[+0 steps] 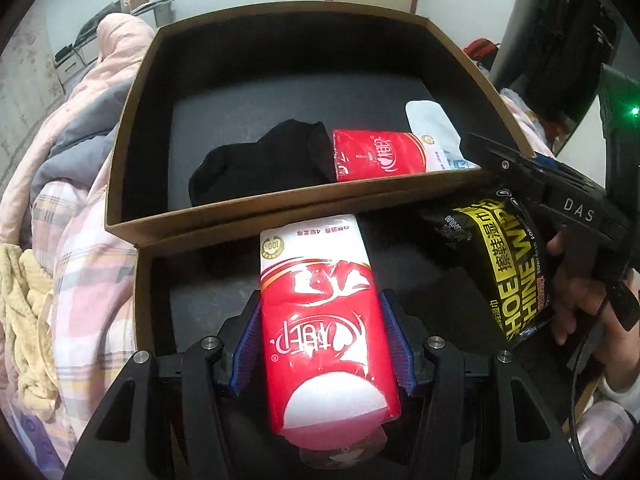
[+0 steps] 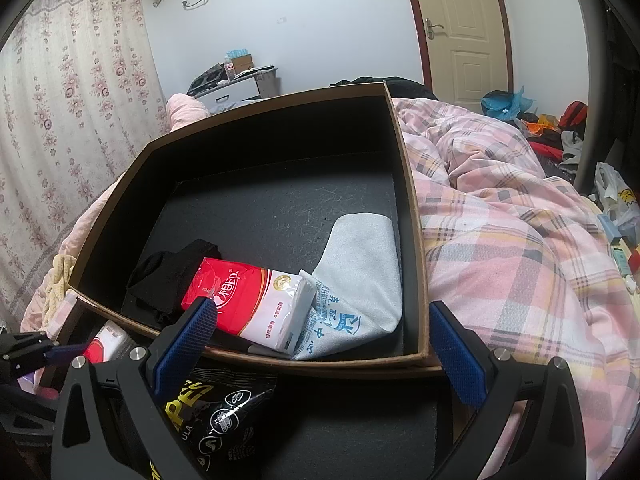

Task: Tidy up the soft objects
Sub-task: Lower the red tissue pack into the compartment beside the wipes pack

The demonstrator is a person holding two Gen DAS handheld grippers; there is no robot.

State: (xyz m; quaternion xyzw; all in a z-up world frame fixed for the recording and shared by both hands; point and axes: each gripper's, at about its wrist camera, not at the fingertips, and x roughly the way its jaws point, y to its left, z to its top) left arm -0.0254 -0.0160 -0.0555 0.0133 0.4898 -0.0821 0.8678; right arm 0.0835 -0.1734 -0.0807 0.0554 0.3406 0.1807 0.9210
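Tissue pack (image 1: 324, 320) — red and white, in soft plastic wrap — sits lower centre of the left wrist view, clamped across its width by the blue pads of the left gripper (image 1: 320, 344), above the nearer box (image 1: 138, 300). It looks light and squashy; the film is slick, so a hold across the middle seems safer than one at an end. In the farther box (image 2: 416, 240), mid-frame, lie a black sock (image 2: 168, 276), a second tissue pack (image 2: 248, 300) and a pale cloth (image 2: 360, 264). The right gripper (image 2: 324, 348) has its fingers spread wide and grasps nothing; a black-and-yellow wipes pouch (image 2: 216, 412) lies just beside its left finger — touching or not, I cannot tell.
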